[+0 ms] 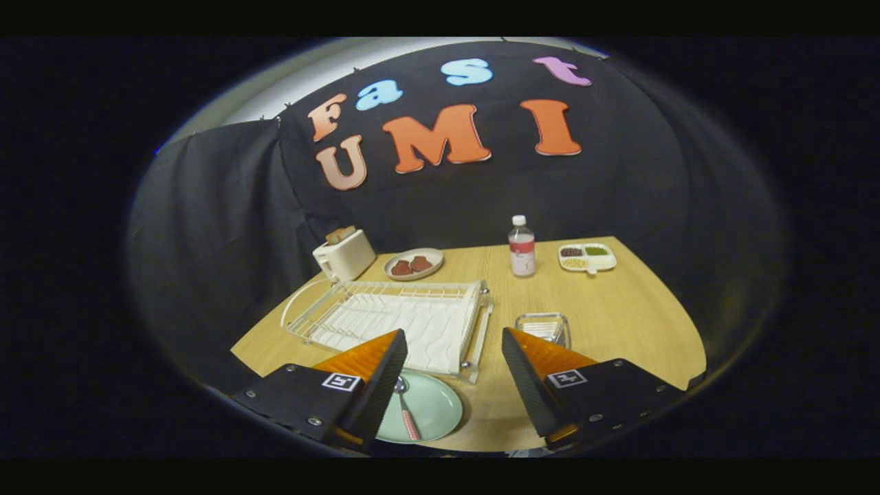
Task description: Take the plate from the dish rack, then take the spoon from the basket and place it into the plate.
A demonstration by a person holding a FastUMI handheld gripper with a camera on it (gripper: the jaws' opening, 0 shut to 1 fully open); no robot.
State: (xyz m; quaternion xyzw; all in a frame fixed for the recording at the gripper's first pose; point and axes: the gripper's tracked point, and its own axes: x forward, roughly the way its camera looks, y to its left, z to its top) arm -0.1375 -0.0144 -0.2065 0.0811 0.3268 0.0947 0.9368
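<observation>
- my gripper is spread wide with nothing between the fingers, hovering over the near edge of the table
- one pale green plate sits between the fingers, just in front of the one white dish rack
- one spoon is lying in that plate
- one clear basket just beside the rack
- further back: one toaster, one bottle, one plate holding two brown pieces, one three-part tray
</observation>
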